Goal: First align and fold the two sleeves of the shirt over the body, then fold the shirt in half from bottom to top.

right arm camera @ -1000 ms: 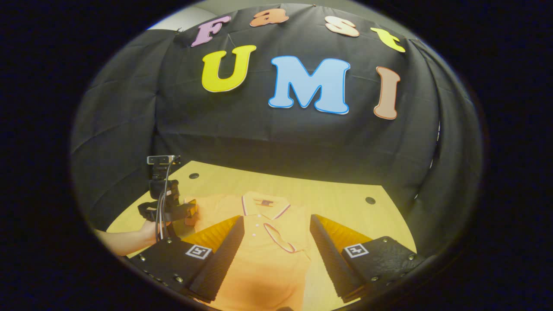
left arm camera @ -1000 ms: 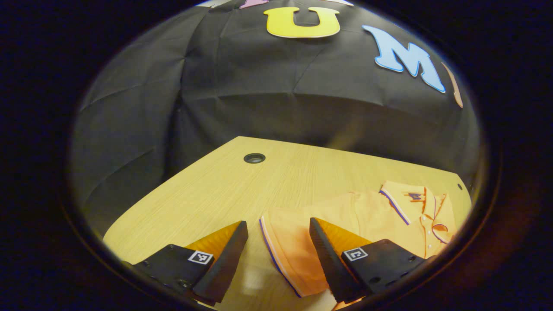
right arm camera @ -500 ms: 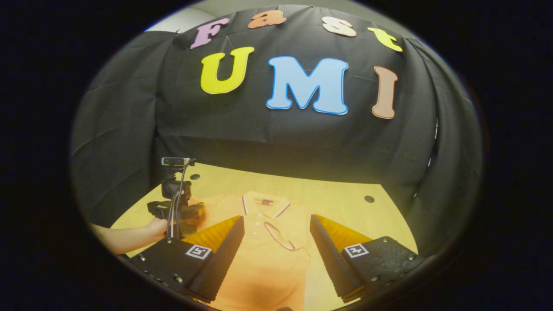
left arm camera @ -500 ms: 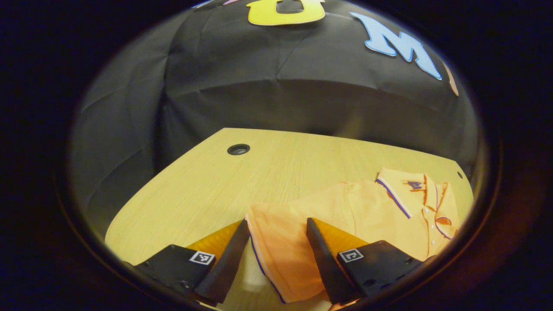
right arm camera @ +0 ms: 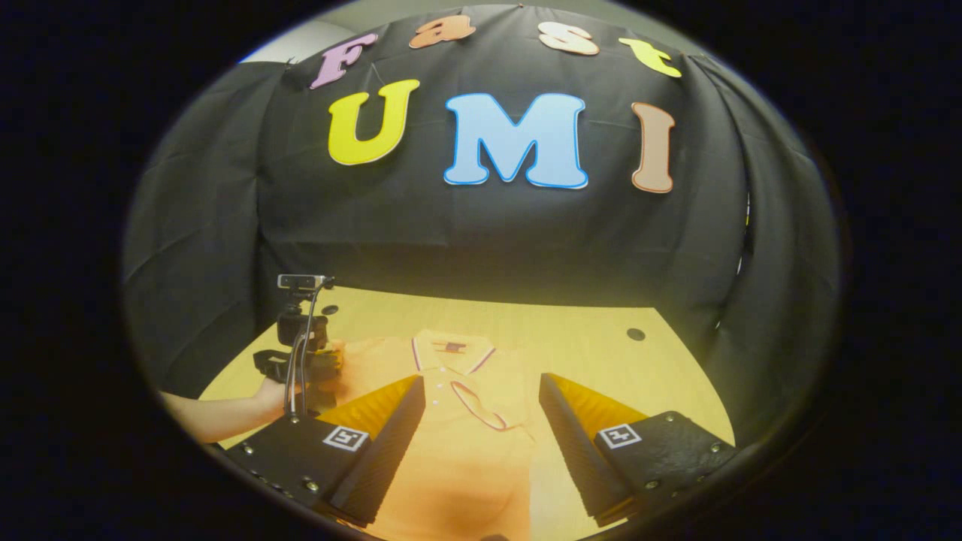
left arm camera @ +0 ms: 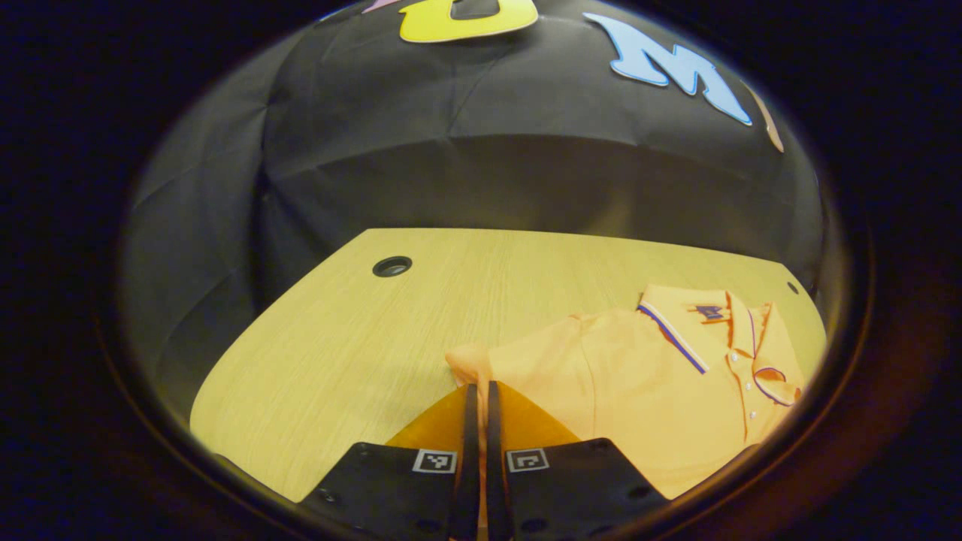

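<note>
The left gripper (left arm camera: 478, 402) has its two fingers drawn together with barely a slit between them, and the bunched end of the shirt's sleeve (left arm camera: 470, 361) sits right at their tips, so it looks pinched on that sleeve (the cloth inside the slit itself is hidden). From there the orange shirt (left arm camera: 661, 383) spreads away flat on the wooden table (left arm camera: 361, 338), collar toward the booth wall. The right gripper (right arm camera: 481, 406) hangs above the shirt body with fingers spread wide, holding nothing. This reads as the first step, the sleeve fold, just begun. Next the pinched sleeve likely needs lifting and carrying across onto the body, laid straight, with the other sleeve to follow.
</note>
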